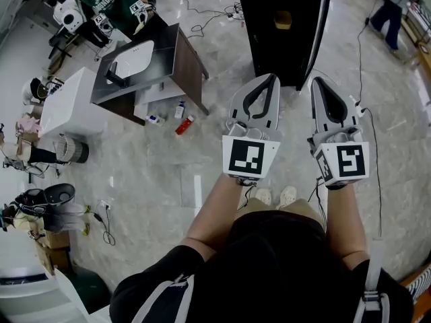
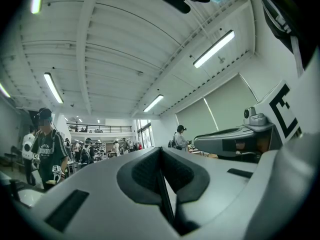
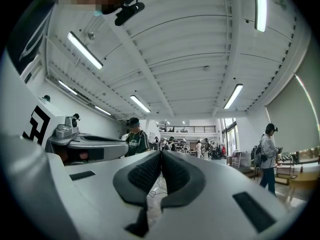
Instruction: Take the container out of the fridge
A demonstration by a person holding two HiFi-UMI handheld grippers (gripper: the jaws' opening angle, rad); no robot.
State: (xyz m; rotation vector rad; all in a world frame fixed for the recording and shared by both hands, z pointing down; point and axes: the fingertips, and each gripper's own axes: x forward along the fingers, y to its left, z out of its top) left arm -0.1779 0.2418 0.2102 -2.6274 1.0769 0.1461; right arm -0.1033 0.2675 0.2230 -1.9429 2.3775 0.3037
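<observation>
with fingers [image 2: 145,174] of left gripper [image 1: 271,79] and right gripper [image 1: 318,83] clenched on nothing, reaching would bump the fridge [image 1: 283,39], gripping nothing.

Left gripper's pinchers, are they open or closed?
Shut. In the left gripper view the grey left gripper's black-padded jaws press together, with nothing between them.

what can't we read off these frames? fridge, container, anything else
Container: in no view; the head view shows only the fridge from outside, its top cut by the upper edge.
Fridge door state: unclear from this steep angle.
Both gripper views point upward; no fridge in them.
Floor bottles: too small to identify.
</observation>
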